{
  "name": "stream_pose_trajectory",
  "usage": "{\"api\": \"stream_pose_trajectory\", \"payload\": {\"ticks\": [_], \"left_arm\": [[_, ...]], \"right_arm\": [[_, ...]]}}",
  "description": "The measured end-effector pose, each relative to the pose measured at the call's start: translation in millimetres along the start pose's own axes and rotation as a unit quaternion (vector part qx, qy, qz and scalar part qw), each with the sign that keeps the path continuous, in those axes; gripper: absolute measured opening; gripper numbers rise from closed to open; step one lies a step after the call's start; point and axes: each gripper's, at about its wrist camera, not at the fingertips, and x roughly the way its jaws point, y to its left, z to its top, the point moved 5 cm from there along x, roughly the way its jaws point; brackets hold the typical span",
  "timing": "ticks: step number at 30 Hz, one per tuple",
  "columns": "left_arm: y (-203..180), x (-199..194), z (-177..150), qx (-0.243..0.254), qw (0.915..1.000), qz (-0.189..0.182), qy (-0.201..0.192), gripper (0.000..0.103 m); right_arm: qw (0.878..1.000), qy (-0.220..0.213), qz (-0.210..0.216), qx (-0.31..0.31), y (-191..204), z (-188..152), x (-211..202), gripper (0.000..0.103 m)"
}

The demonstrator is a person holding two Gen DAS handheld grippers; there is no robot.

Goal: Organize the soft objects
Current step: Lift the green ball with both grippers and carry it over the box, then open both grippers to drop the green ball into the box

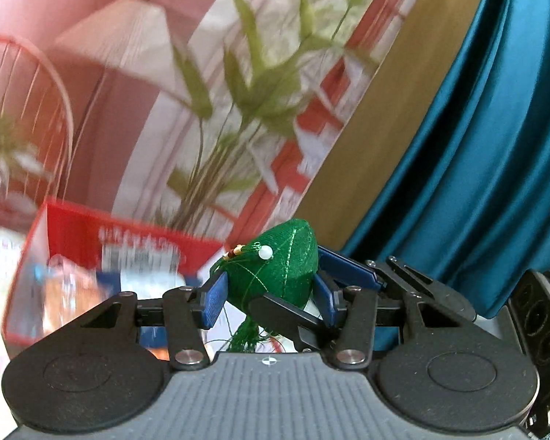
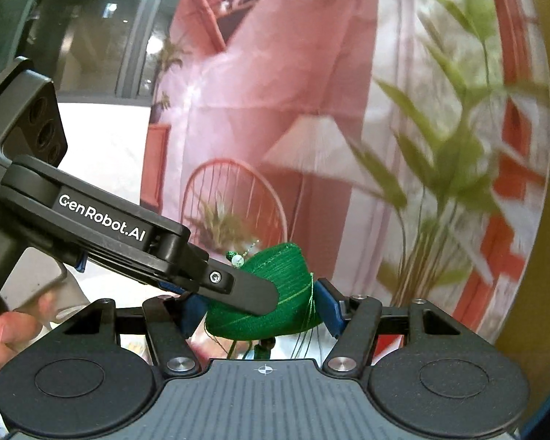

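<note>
A green thread-wrapped soft ornament (image 1: 282, 267) with a white bead and a green tassel hangs in the air between both grippers. My left gripper (image 1: 271, 299) has its blue pads (image 1: 212, 302) pressed on the ornament's sides. My right gripper (image 2: 260, 311) also has its blue pads (image 2: 330, 306) against the same ornament (image 2: 271, 286). In the right wrist view the left gripper's black finger (image 2: 245, 289) crosses in front of the ornament. In the left wrist view the right gripper's fingers (image 1: 352, 267) reach in from the right.
A red box (image 1: 91, 256) with blurred items inside sits low at the left. A wall poster with a plant, lamp and chair (image 2: 348, 146) fills the background. A teal curtain (image 1: 476, 146) hangs at the right. A hand (image 2: 3, 326) holds the left gripper's handle.
</note>
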Motion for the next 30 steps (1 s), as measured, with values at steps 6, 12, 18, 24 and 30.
{"api": "stream_pose_trajectory", "payload": {"ticks": [6,12,18,24,30], "left_arm": [[-6,5,37,0.040,0.9987,0.005,-0.031,0.053],[3,31,44,0.037,0.9992,0.004,-0.011,0.053],[21,64,15,0.011,0.9990,0.005,0.044,0.053],[39,96,-21,-0.011,0.9943,0.012,0.105,0.053],[48,116,-46,-0.011,0.9887,0.021,0.148,0.053]], "right_arm": [[0.998,-0.034,-0.007,-0.055,-14,39,19,0.059],[0.996,-0.029,-0.017,-0.076,-28,42,41,0.059],[0.999,0.013,-0.012,-0.042,-42,1,55,0.059],[0.998,0.066,-0.013,0.013,-49,-50,65,0.059],[0.990,0.106,-0.020,0.094,-56,-91,68,0.059]]}}
